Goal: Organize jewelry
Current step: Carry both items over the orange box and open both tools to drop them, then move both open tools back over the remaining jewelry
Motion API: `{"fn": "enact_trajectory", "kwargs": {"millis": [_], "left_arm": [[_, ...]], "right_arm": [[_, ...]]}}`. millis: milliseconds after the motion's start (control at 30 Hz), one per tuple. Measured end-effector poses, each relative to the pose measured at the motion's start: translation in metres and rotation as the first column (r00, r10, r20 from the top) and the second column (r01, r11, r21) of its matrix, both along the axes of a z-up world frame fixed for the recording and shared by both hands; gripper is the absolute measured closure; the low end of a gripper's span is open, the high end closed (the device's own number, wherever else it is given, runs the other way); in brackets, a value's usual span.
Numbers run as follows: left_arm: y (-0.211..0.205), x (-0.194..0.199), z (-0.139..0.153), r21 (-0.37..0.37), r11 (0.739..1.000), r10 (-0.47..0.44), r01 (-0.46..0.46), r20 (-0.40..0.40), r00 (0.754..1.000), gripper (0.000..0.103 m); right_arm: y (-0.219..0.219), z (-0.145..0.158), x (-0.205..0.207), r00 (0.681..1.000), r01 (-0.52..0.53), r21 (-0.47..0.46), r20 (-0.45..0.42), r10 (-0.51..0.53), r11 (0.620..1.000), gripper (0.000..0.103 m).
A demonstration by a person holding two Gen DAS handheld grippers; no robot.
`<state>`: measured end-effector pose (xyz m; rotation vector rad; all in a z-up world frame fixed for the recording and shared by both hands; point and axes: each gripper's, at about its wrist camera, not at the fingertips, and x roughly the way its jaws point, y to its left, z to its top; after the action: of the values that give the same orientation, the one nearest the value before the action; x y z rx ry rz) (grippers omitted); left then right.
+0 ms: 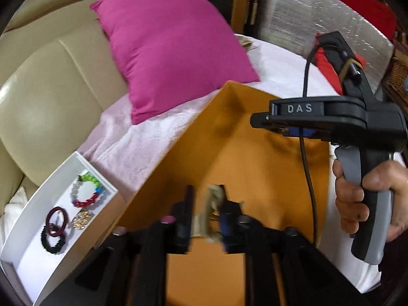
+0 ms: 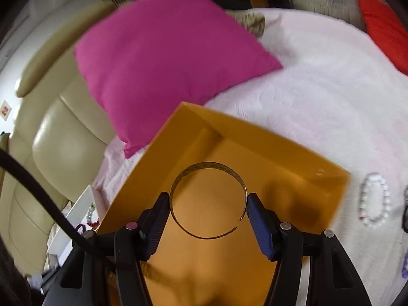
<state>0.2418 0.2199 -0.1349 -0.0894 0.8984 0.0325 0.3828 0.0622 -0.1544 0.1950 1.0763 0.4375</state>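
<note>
My right gripper is shut on a thin gold bangle, held flat above the orange box. My left gripper is shut on a pale gold piece of jewelry, blurred, also above the orange box. The right gripper tool shows in the left wrist view, over the box's right side. A white tray at lower left holds a multicoloured bead bracelet, a maroon ring bracelet, a black bead bracelet and a gold piece.
A magenta cushion lies behind the box on a pale pink blanket. A white bead bracelet lies on the blanket right of the box. A beige leather headboard is at left. A red cushion is at far right.
</note>
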Motion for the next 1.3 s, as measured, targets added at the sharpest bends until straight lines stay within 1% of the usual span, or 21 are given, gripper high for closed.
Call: {"fn": "enact_trajectory", "kwargs": {"millis": [33,67,100,133,233,367,433,500,533,600,733,800,900,1000,1067,1233,1300], "left_arm": [[0.001,-0.001,0.002,0.001,1.0,0.003,-0.003,0.008,1.0,0.063],[0.003,-0.001,0.002,0.004,1.0,0.008,-0.008,0.015,1.0,0.052],[0.003,-0.002,0.005,0.02,1.0,0.023,-0.024,0.027,0.999,0.043],[0.003,-0.005,0.009,0.034,0.999,0.032,-0.033,0.044,0.999,0.042],[-0.002,-0.006,0.019,0.058,0.998,0.034,-0.039,0.073,0.997,0.041],[-0.025,-0.014,0.041,0.099,0.995,0.0,-0.014,0.134,0.991,0.041],[-0.041,-0.019,0.052,0.12,0.993,-0.024,0.004,0.167,0.986,0.039],[-0.059,-0.023,0.063,0.139,0.99,-0.048,0.02,0.199,0.979,0.036],[-0.07,-0.025,0.07,0.152,0.988,-0.063,0.03,0.218,0.974,0.036],[-0.094,-0.029,0.082,0.182,0.982,-0.095,0.048,0.255,0.962,0.035],[-0.138,-0.033,0.099,0.219,0.972,-0.146,0.081,0.298,0.943,0.034],[-0.156,-0.033,0.103,0.233,0.968,-0.164,0.093,0.305,0.938,0.034],[-0.187,-0.029,0.108,0.261,0.959,-0.191,0.109,0.312,0.931,0.033],[-0.215,-0.028,0.11,0.282,0.951,-0.214,0.124,0.314,0.925,0.032],[-0.229,-0.023,0.107,0.292,0.949,-0.215,0.122,0.312,0.926,0.032],[-0.263,-0.006,0.097,0.293,0.947,-0.217,0.128,0.293,0.931,0.032],[-0.274,-0.002,0.094,0.292,0.948,-0.217,0.13,0.291,0.932,0.032]], "right_arm": [[0.003,-0.001,0.003,1.0,-0.009,-0.002,-0.009,0.009,1.0,0.036],[0.006,-0.002,0.007,0.999,-0.022,-0.004,-0.026,0.022,1.0,0.034],[0.008,-0.003,0.01,0.999,-0.026,-0.004,-0.037,0.026,1.0,0.034],[0.008,-0.002,0.011,0.999,-0.027,0.003,-0.037,0.027,1.0,0.034],[-0.009,0.012,0.004,1.0,-0.014,0.047,0.005,0.014,0.999,0.034],[-0.047,0.036,-0.021,0.996,0.028,0.082,0.087,-0.035,0.996,0.034],[-0.08,0.051,-0.041,0.988,0.066,0.098,0.131,-0.078,0.993,0.034],[-0.12,0.062,-0.067,0.978,0.113,0.124,0.159,-0.132,0.986,0.034],[-0.133,0.067,-0.075,0.974,0.13,0.128,0.17,-0.151,0.983,0.034],[-0.171,0.074,-0.105,0.957,0.182,0.123,0.207,-0.205,0.976,0.034],[-0.227,0.082,-0.15,0.921,0.268,0.123,0.257,-0.292,0.955,0.034],[-0.256,0.085,-0.173,0.897,0.318,0.117,0.285,-0.338,0.941,0.034],[-0.284,0.087,-0.193,0.865,0.369,0.118,0.319,-0.387,0.922,0.033],[-0.305,0.082,-0.203,0.843,0.404,0.136,0.329,-0.425,0.905,0.03],[-0.319,0.072,-0.205,0.84,0.419,0.129,0.319,-0.438,0.899,0.029],[-0.357,0.048,-0.202,0.838,0.472,0.151,0.23,-0.495,0.869,0.029],[-0.369,0.046,-0.203,0.83,0.488,0.148,0.225,-0.51,0.86,0.029]]}}
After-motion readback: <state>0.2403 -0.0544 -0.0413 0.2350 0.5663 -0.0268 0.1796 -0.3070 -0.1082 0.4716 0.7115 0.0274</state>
